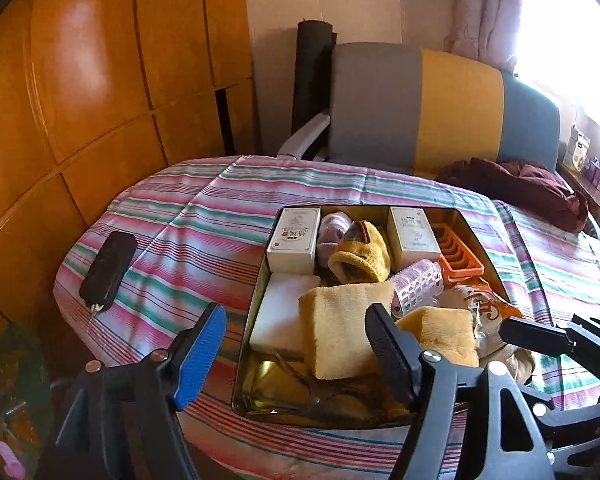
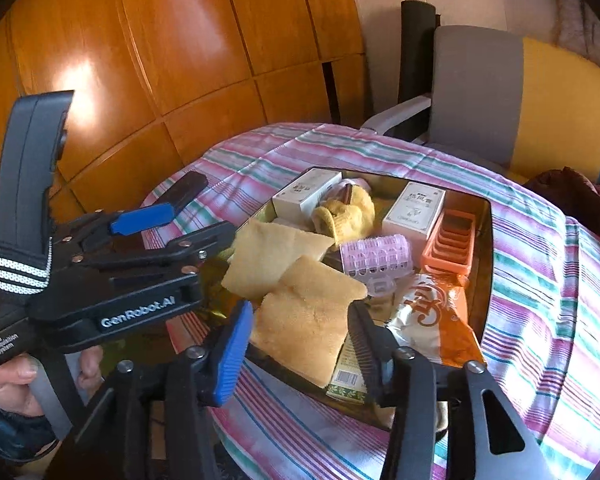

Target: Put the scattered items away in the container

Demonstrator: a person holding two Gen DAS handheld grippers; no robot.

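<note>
**Over the tin: both grippers clear, contents packed**

Above the near edge of the gold metal tin (image 1: pixel 256 364), the left gripper (image 1: pixel 296 344) tilts downward, jaws spread wide, nothing between them. The right gripper (image 2: pixel 300 344) hangs at the tin's near-right side, jaws parted; the yellow cloth (image 2: pixel 304 320) lies between them, whether the pads touch it cannot be told. A hand (image 2: pixel 8 376) grips the left handle. Inside the tin: two white boxes, pink hair roller (image 2: pixel 376 258), orange tray (image 2: pixel 452 240), snack packet (image 2: pixel 432 320).
</note>
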